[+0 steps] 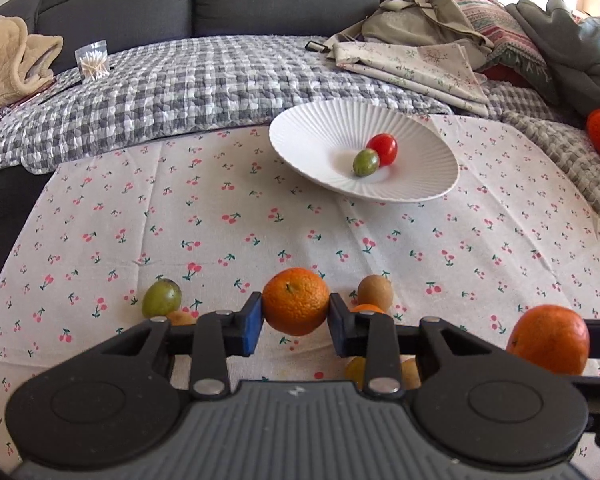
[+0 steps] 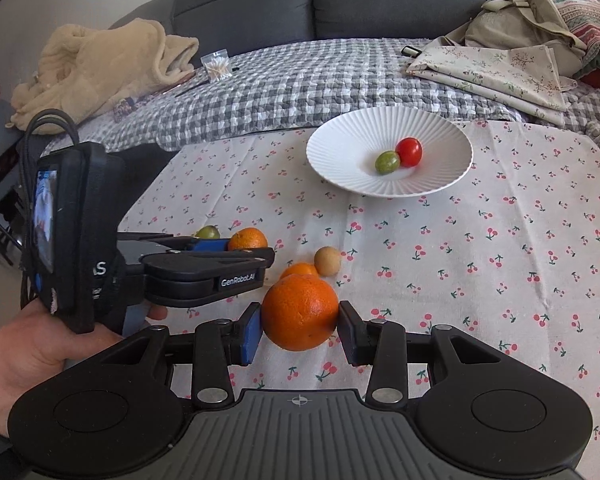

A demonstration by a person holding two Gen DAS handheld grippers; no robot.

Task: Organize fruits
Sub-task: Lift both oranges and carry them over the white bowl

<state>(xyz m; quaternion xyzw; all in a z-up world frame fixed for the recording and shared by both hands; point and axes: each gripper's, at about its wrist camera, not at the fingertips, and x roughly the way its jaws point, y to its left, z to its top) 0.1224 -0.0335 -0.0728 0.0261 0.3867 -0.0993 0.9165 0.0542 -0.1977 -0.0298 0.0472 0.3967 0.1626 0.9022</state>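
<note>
Both grippers are loaded right now. The left gripper [image 1: 296,320] has its blue pads closed on the sides of a mandarin [image 1: 296,301], lifted a bit off the cherry-print tablecloth [image 1: 480,240] near its front edge. The right gripper [image 2: 298,330] is pinched on a bigger orange [image 2: 300,311], also by the front edge, just right of the other one.

The white ribbed plate [image 2: 340,140] sits toward the back edge of the cloth, with a red tomato [image 2: 409,152] touching a green fruit [image 2: 387,162] inside.

Handling-wise I'd guess citrus is firm but has give, and round, so it'll want to roll; gripping across the widest part like this looks right, no need to squeeze hard.

Hard to read: a green fruit [image 1: 161,298], a brown kiwi-ish one [image 1: 375,292] and some small orange and yellowish bits sit half hidden behind the left gripper's fingers, so I can't count them properly
</note>
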